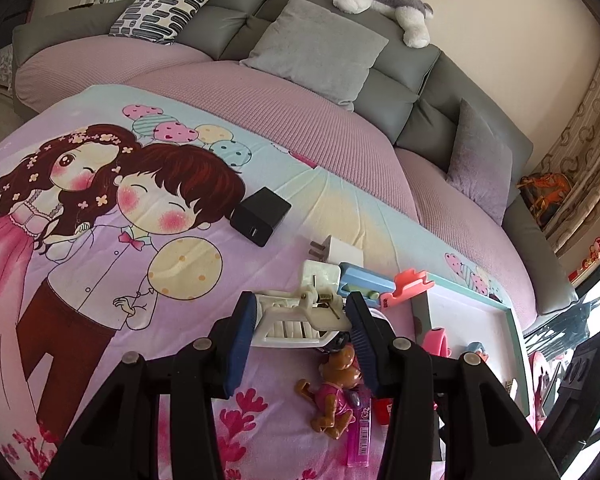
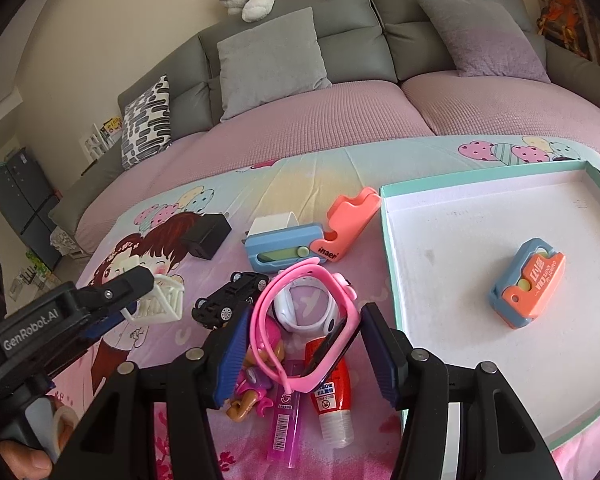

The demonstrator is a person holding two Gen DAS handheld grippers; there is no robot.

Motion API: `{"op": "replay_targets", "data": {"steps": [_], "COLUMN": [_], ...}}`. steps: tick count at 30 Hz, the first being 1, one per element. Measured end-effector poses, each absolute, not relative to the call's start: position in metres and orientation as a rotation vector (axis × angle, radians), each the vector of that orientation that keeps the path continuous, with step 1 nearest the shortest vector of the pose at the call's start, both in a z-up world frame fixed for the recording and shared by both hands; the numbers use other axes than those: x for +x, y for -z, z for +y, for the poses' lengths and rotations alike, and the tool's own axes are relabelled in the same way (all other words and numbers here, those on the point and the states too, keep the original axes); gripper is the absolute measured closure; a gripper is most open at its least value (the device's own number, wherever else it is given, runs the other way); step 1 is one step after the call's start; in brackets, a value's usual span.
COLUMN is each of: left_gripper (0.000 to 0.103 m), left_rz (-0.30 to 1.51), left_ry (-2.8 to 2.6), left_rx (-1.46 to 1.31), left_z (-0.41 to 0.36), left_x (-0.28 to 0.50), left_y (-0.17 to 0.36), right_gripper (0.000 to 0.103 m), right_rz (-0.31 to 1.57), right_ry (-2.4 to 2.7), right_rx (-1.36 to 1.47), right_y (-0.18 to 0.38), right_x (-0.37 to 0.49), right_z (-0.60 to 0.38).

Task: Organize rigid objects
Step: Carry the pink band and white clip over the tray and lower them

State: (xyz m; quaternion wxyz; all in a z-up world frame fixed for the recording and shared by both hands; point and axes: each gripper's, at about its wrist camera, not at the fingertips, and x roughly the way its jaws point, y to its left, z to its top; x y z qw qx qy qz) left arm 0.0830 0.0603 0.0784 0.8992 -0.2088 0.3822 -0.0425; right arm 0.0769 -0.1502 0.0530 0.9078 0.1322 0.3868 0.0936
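The left gripper point(image 1: 300, 320) is clamped across the white rigid plastic spring clip point(image 1: 300, 312) (light, stiff, likely slippery); grip its ribbed body, clear of the spring.

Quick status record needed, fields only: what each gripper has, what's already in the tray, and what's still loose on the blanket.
left gripper: shut on white plastic clip, lifted off the blanket
right gripper: pink watch between the jaws; contact unclear
tray: teal rim, holds one blue-and-orange box
loose on blanket: black charger, white charger, black toy car, red tube, bear figure
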Motion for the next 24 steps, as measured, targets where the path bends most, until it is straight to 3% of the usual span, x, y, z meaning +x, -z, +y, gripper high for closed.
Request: {"op": "replay_targets", "data": {"steps": [13,24], "left_gripper": [0.055,0.055], "left_rz": [0.791,0.835], "left_ry": [0.170,0.341], "left_rx": [-0.378,-0.313], "left_z": [0.023,-0.069], "left_x": [0.083,0.088], "left_y": [-0.089,-0.092], "right_gripper": [0.045,0.045], "right_rz": [0.773,0.764], "right_ry": [-0.094,0.114], "right_rx": [0.344,0.419], "right_y": [-0.058,-0.059], "right_x": [0.075,0.063], "right_z": [-0.195,-0.271]}}
